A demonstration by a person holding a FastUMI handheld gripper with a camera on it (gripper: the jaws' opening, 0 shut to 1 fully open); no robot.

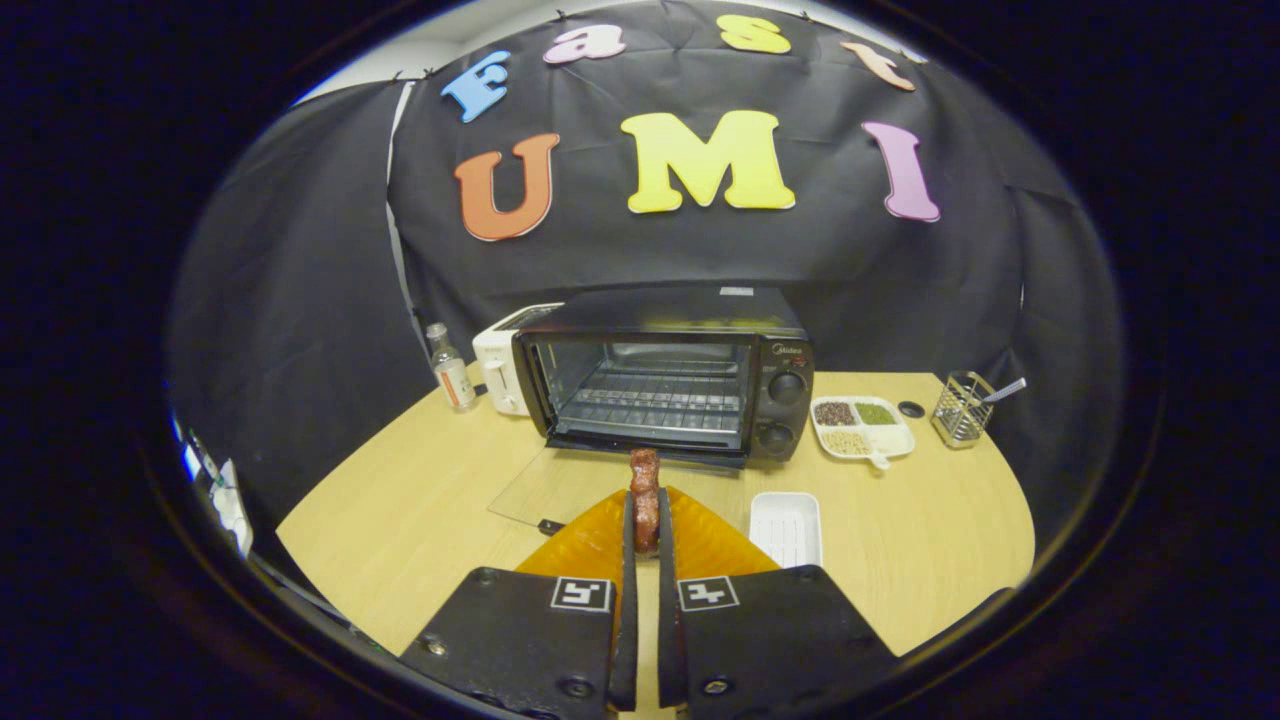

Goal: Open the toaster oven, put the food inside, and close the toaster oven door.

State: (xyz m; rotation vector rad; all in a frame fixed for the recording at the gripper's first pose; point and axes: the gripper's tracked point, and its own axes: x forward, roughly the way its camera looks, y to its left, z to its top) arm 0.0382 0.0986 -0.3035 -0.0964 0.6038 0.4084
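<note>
The fingers point(646, 520) are closed tight on the food point(645, 498), held upright at 12 o'clock, short of the open toaster oven point(668, 372). Its glass door point(560, 490) lies flat on the tabletop point(420, 520); a low approach risks striking it, or the tall piece catching the rack.

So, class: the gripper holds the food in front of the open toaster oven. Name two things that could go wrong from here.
1. The reddish-brown piece of food sticks up past the gripper, pinched only low down; it might tip or slip before reaching the oven's wire rack.
2. The black toaster oven's glass door lies open flat just ahead; a low approach could knock it.
</note>
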